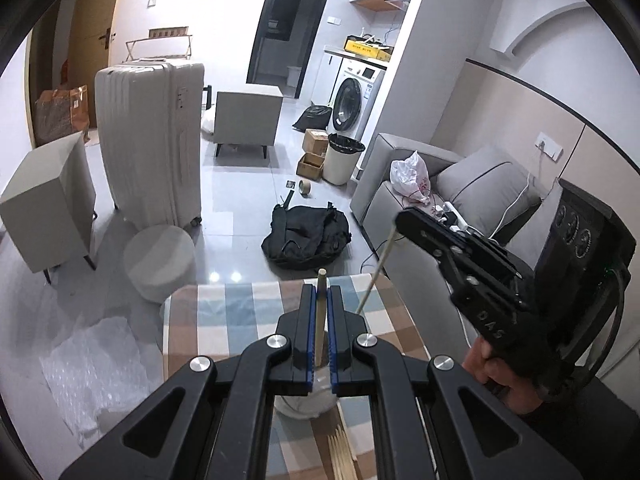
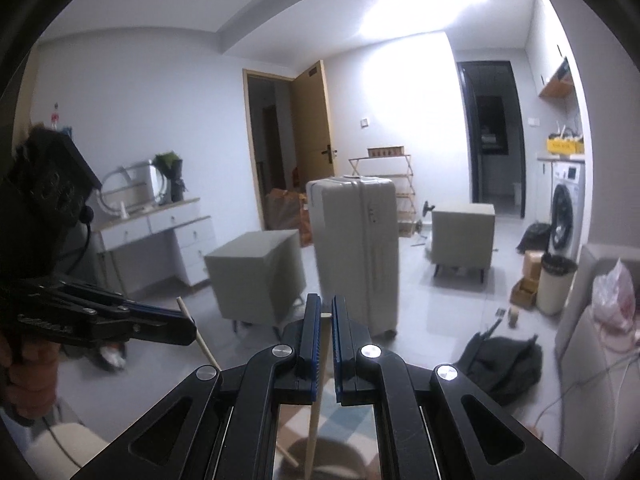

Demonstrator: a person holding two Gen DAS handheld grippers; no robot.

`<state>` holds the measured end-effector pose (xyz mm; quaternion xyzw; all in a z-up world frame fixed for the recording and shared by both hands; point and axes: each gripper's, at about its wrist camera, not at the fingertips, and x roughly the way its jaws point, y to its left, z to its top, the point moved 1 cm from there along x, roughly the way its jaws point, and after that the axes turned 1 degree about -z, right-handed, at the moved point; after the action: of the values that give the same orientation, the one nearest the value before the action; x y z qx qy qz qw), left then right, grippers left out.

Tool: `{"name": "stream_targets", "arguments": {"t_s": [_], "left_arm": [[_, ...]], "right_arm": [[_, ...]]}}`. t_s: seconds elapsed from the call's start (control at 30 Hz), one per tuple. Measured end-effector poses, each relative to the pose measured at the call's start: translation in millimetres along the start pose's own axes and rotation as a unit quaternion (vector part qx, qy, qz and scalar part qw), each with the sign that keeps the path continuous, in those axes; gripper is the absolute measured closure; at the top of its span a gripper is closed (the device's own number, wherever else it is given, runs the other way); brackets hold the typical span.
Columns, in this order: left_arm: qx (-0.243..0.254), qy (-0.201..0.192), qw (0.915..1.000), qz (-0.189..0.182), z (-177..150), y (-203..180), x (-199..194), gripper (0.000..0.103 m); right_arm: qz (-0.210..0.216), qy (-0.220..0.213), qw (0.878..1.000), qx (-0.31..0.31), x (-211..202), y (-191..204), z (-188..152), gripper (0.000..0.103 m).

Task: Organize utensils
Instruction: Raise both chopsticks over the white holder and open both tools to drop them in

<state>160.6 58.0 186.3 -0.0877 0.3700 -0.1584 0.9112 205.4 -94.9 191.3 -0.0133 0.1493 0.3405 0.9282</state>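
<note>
In the left wrist view my left gripper [image 1: 321,290] is shut on a wooden chopstick [image 1: 320,320], which stands upright between the blue pads above a white cup [image 1: 306,404]. The cup rests on the checked tablecloth [image 1: 224,320]. At the right, my right gripper [image 1: 400,218] is shut on a paler chopstick [image 1: 376,272] that hangs slanted over the table. Several loose chopsticks [image 1: 340,454] lie near the table's front edge. In the right wrist view my right gripper [image 2: 326,300] clamps its chopstick [image 2: 320,392]. My left gripper [image 2: 188,328] holds its chopstick [image 2: 204,344] at the left.
Beyond the table's far edge stand a round grey stool [image 1: 160,260], a white suitcase [image 1: 152,140] and a black bag [image 1: 308,236] on the floor. A grey sofa [image 1: 472,188] runs along the right. Bubble wrap [image 1: 88,364] lies at the lower left.
</note>
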Motion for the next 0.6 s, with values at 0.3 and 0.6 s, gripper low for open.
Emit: {"name": "stream_targets", "arguments": {"t_s": [0.3,0.6], "left_arm": [[-0.020,0.022,0.9995,-0.003,-16.3,21.0,34.7,0.102],[-0.008,0.010,0.9999,0.005,-34.6,23.2,45.0,0.102]], "right_arm": [[-0.028,0.005,0.999,-0.039,38.0,4.8,-33.5,0.099],[-0.021,0.036,0.997,-0.065,56.3,12.8,-66.7,0.099]]}}
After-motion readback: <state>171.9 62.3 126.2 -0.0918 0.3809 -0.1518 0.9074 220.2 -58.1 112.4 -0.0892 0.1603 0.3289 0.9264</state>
